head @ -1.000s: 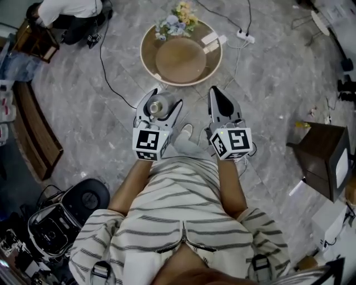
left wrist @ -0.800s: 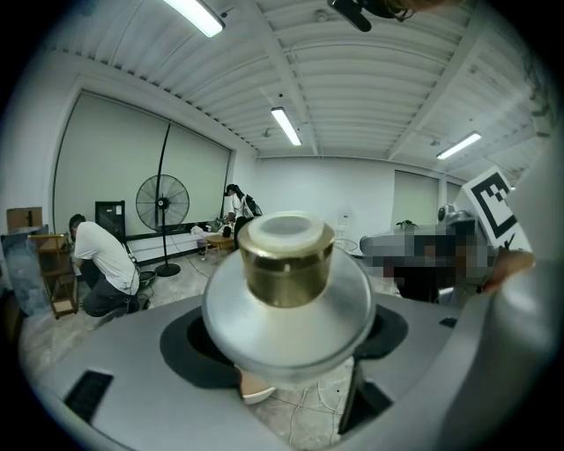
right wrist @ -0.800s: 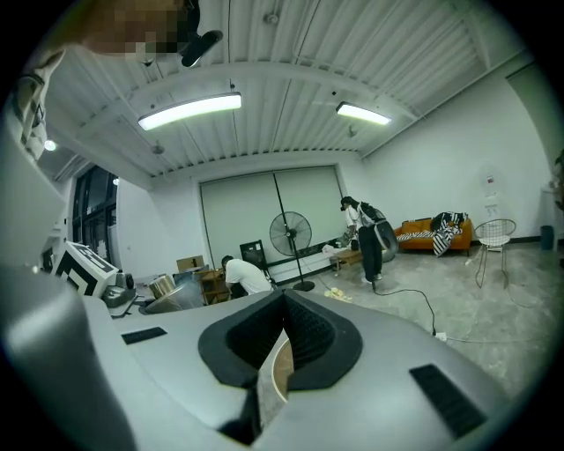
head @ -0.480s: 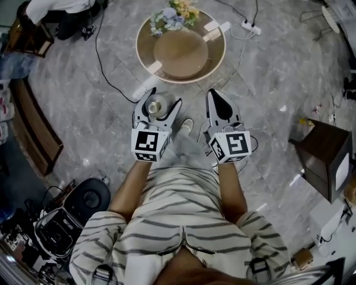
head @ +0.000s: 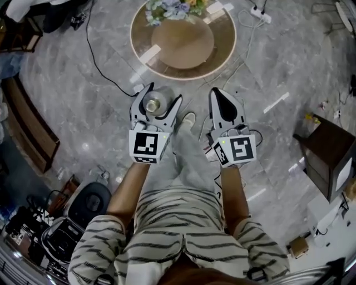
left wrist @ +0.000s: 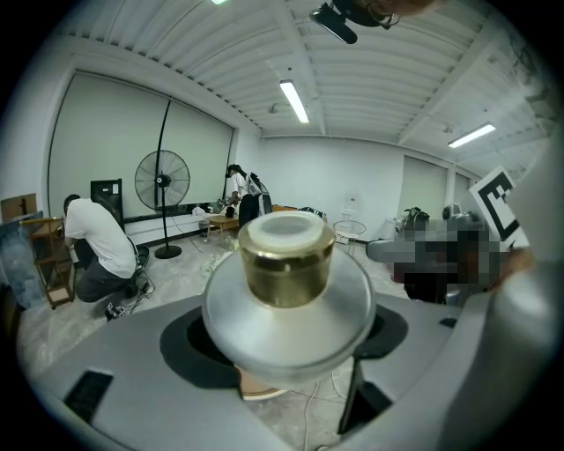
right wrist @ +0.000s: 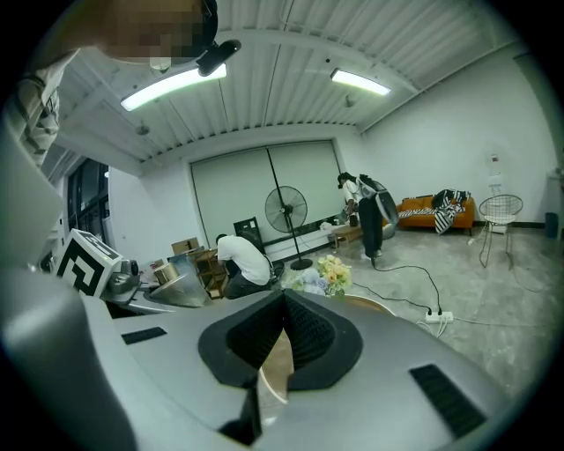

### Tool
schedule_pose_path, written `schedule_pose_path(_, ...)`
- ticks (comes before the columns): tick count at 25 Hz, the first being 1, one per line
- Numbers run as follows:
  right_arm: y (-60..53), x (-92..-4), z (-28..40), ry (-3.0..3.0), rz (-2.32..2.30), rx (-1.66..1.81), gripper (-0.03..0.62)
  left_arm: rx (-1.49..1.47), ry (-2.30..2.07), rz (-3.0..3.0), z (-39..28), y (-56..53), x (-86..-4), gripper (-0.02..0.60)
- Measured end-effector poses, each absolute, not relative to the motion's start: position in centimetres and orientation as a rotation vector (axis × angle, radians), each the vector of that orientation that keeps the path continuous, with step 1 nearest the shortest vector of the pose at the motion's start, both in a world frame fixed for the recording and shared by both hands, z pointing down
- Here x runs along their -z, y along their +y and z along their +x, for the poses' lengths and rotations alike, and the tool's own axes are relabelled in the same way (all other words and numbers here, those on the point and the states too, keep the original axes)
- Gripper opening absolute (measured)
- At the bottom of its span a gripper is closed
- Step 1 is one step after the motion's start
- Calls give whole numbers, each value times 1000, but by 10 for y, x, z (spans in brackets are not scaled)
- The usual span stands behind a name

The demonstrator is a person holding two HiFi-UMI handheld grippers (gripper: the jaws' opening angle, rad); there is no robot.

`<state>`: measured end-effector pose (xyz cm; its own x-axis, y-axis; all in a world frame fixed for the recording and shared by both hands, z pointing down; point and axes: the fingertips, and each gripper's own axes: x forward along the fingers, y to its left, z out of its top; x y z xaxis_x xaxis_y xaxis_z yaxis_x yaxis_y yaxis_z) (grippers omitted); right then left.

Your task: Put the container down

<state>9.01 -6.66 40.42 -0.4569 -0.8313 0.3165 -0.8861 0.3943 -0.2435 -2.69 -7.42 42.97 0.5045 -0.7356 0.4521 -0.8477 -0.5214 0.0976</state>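
Note:
A silver container [head: 156, 104] with a gold cap [left wrist: 286, 262] sits upright between the jaws of my left gripper [head: 161, 98], which is shut on its wide silver body [left wrist: 291, 321]. It hangs above the grey stone floor, short of the round wooden table [head: 223, 54]. In the left gripper view the container fills the middle and hides the floor below it. My right gripper [head: 218, 93] is level with the left one, a little to its right, shut with its black pads [right wrist: 295, 333] together and nothing in them.
Flowers [head: 167, 8] and white strips lie on the table's far side, with a power strip [head: 260, 15] and cables on the floor. A dark cabinet [head: 328, 161] stands at right, a wooden bench [head: 28, 131] at left, equipment [head: 67, 234] at lower left. People work by a fan [right wrist: 285, 211].
The round table has slid toward the top of the head view and the floor has shifted under the grippers. Both grippers keep their pose, the container still in the left one.

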Motion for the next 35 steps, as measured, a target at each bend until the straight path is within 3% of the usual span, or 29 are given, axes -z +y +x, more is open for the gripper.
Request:
schedule_pose_path(24, -125, -604, 66, -2404, 1546, -748, 8, -676, -1220, 2429, -25, -149, -649, 331)
schedule_pose_path(35, -119, -647, 72, -2346, 1541, -793, 8, -739, -1242, 2408, -31, -165, -714, 331)
